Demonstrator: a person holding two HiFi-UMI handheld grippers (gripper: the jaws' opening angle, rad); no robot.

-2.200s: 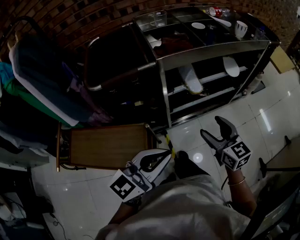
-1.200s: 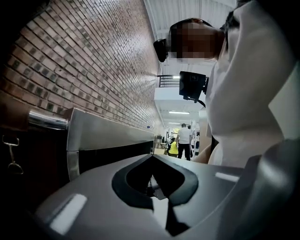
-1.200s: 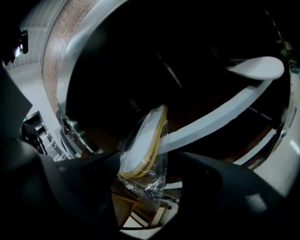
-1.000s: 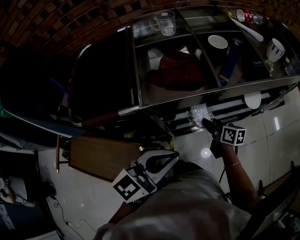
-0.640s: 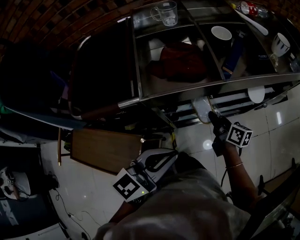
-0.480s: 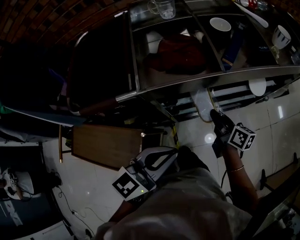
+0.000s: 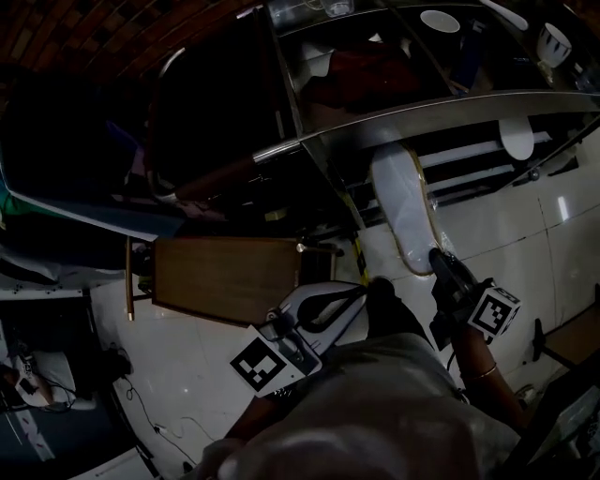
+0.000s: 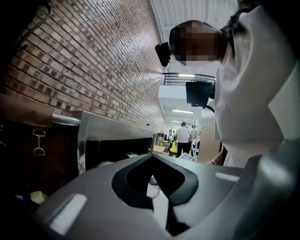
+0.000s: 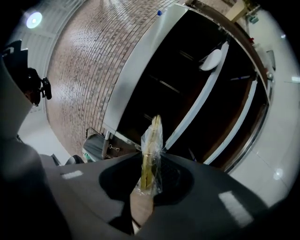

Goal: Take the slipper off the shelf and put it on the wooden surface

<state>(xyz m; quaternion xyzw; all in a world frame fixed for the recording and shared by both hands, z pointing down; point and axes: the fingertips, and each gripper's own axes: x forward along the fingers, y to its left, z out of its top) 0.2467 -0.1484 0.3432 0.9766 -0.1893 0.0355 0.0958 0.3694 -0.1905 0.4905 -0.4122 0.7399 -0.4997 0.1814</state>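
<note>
The right gripper (image 7: 441,262) (image 9: 149,165) is pinching one end of a pale slipper (image 7: 401,202) (image 9: 150,152) wrapped in clear plastic, its jaws pressing tight on the thin sole. The slipper is hanging in front of the metal shelf (image 7: 441,101) over the white floor, well apart from the wooden surface (image 7: 225,277). A second pale slipper (image 7: 517,137) (image 9: 213,58) is lying on the shelf, making two in all, and two white cups (image 7: 439,20) are sitting higher up. The left gripper (image 7: 359,292) (image 8: 152,158) is hovering near the board with its jaws together, gripping nothing. Each gripper's cube (image 7: 494,312) is showing only black-and-white square markers.
</note>
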